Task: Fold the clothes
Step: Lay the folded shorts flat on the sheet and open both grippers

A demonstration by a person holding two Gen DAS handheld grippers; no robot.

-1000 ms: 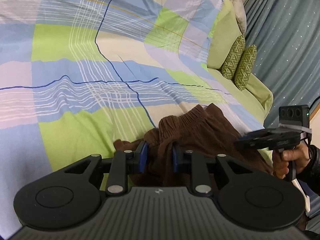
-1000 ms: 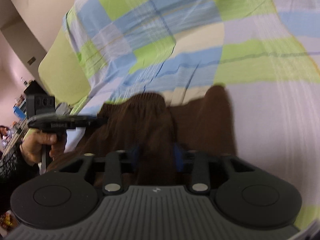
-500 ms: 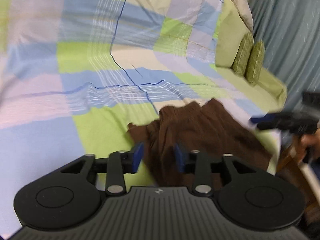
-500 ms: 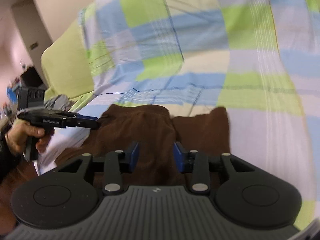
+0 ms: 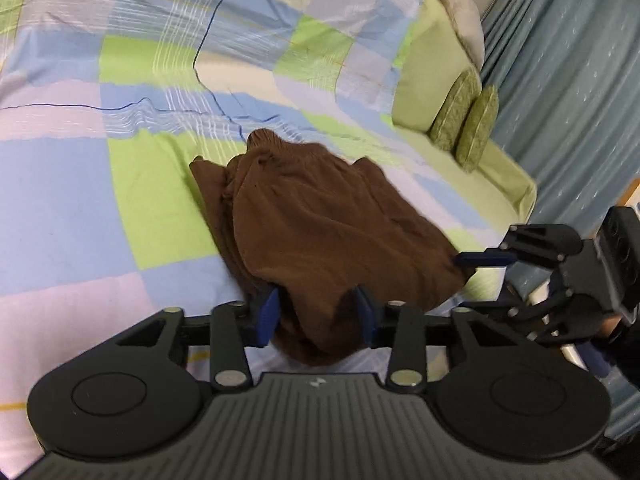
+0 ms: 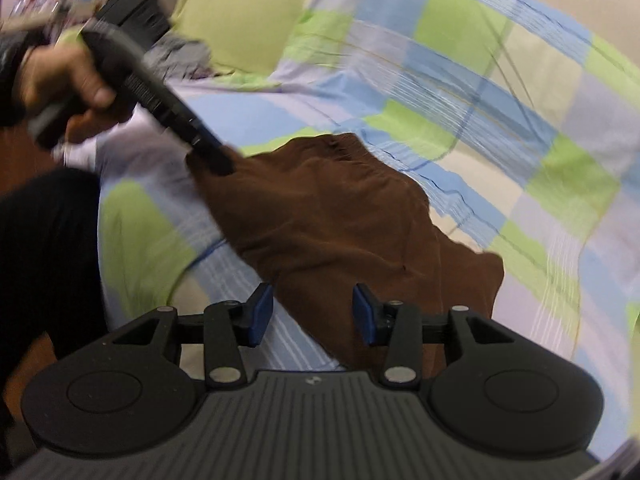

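Two tongs [image 5: 316, 314] [image 6: 312, 314] agape, one brown garment [image 5: 320, 216].

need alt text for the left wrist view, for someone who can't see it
A brown garment lies bunched on a bed with a blue, green and lilac checked sheet; the left gripper sits open over its near edge. The right gripper reaches in from the right, and two green cushions stand by a blue curtain.

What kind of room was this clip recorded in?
Most likely a bedroom: a brown garment lies on a bed under a checked quilt, with pillows at its head and a blue curtain alongside.
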